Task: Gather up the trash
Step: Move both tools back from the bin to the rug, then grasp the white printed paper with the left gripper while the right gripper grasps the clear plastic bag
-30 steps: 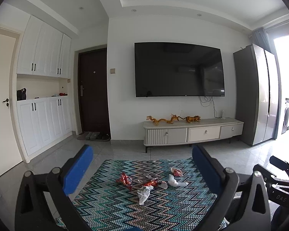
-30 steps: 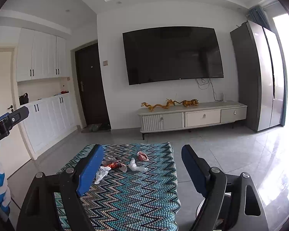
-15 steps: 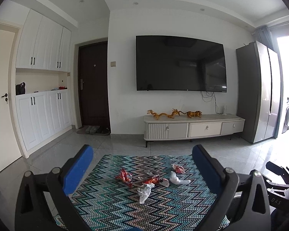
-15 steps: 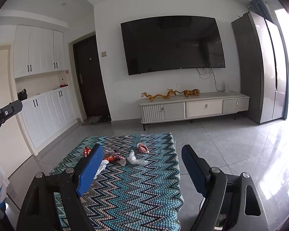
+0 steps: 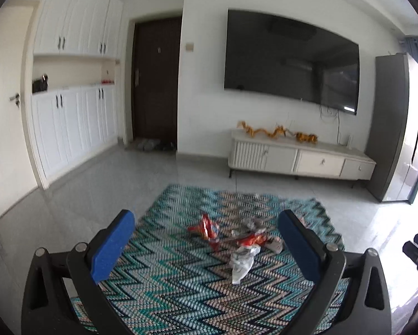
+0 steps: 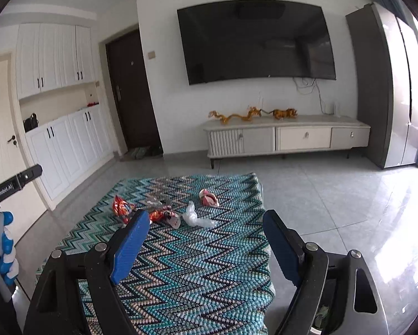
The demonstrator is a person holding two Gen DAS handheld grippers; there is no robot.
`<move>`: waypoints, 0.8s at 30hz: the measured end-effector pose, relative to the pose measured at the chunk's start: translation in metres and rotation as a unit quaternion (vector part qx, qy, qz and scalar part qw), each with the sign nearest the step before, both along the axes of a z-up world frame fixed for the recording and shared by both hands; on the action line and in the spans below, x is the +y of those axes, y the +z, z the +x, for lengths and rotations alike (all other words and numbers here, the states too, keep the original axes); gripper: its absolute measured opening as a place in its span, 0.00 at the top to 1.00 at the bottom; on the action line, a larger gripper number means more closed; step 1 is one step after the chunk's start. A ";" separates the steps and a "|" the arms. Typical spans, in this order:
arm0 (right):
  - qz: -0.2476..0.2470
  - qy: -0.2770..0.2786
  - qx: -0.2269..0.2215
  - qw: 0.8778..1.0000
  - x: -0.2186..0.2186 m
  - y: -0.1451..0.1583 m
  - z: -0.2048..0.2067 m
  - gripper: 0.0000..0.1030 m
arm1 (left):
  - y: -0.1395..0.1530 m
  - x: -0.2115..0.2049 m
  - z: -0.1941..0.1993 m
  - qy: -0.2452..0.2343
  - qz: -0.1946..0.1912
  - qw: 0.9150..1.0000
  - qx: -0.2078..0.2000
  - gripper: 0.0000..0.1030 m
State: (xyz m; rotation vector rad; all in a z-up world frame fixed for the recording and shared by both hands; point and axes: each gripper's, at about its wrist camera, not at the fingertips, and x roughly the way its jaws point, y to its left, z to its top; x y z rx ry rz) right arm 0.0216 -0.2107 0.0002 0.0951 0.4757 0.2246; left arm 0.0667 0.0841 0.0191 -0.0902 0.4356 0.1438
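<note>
Several pieces of trash lie on a zigzag-patterned table cover [image 5: 164,284] [image 6: 203,273]: a red wrapper [image 5: 204,227] [image 6: 119,206], an orange-red wrapper [image 5: 250,240] [image 6: 160,214], a crumpled clear plastic piece [image 5: 241,259], a white plastic piece [image 6: 195,217] and a pink wrapper [image 6: 208,197]. My left gripper [image 5: 206,245] is open and empty, held short of the trash. My right gripper [image 6: 206,243] is open and empty, nearer the table's right side.
A TV stand [image 6: 287,136] with gold figurines stands under a wall TV [image 6: 253,39]. White cabinets [image 5: 72,120] and a dark door [image 5: 156,83] are at left, a grey fridge [image 6: 387,89] at right. Grey tile floor [image 6: 334,195] surrounds the table.
Both views have tilted down and moved closer to the trash. The left view has also swung leftward. Both grippers stay open.
</note>
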 end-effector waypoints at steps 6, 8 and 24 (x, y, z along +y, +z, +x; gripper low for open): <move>-0.015 0.023 0.036 0.999 0.022 -0.028 0.049 0.20 | -0.058 0.003 0.047 -0.069 -0.020 0.995 0.076 0.00; -0.020 0.035 0.050 0.998 0.031 -0.040 0.067 0.20 | -0.079 -0.003 0.064 -0.098 -0.027 0.990 0.101 0.02; -0.084 0.110 0.145 0.980 0.093 -0.137 0.215 0.38 | -0.189 -0.046 0.175 -0.189 -0.035 0.958 0.211 0.23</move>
